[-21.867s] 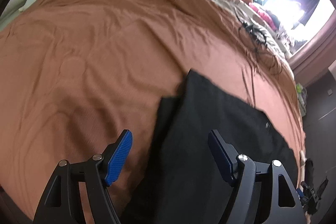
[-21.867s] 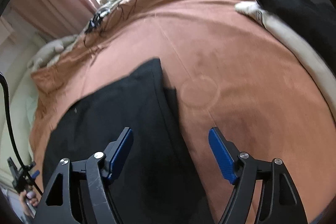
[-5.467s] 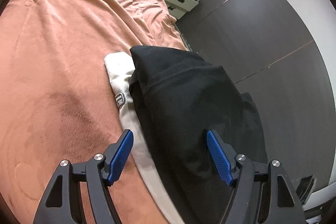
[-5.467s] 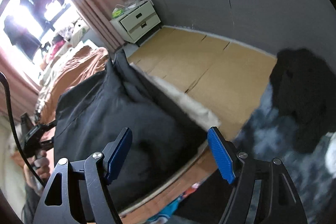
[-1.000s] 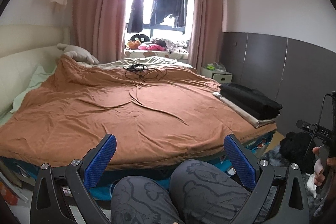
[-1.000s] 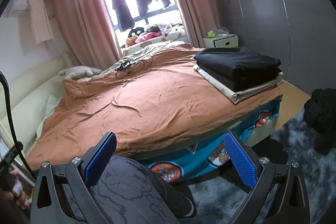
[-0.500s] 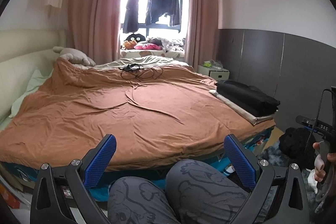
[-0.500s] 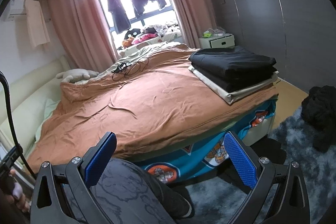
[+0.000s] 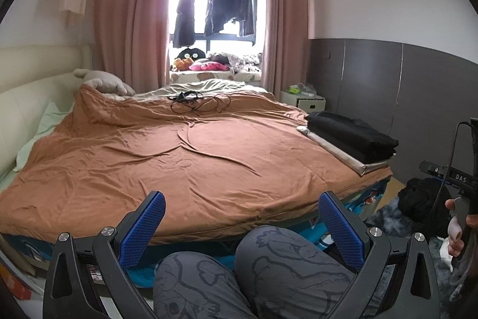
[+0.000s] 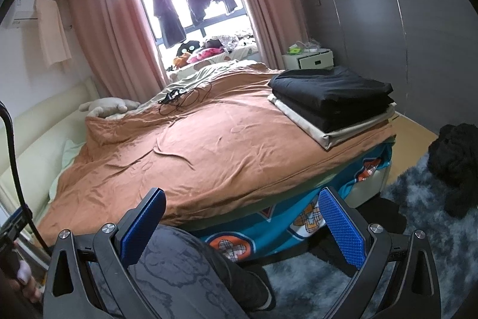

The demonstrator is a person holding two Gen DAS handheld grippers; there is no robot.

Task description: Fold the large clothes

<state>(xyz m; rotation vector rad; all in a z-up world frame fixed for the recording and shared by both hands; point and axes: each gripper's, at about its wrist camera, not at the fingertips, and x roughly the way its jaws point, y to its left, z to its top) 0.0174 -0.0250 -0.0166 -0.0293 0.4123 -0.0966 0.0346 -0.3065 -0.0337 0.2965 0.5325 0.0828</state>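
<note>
On bed [image 10: 209,145]: three folded garments [image 10: 331,100]

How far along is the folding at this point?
Done: folded black clothes lie stacked on a folded cream piece at the bed's corner. In hand: nothing; the left gripper and right gripper are open and empty above the person's knees. Possibly left: a dark heap on the rug beside the bed, though I cannot tell if it is clothing.
</note>
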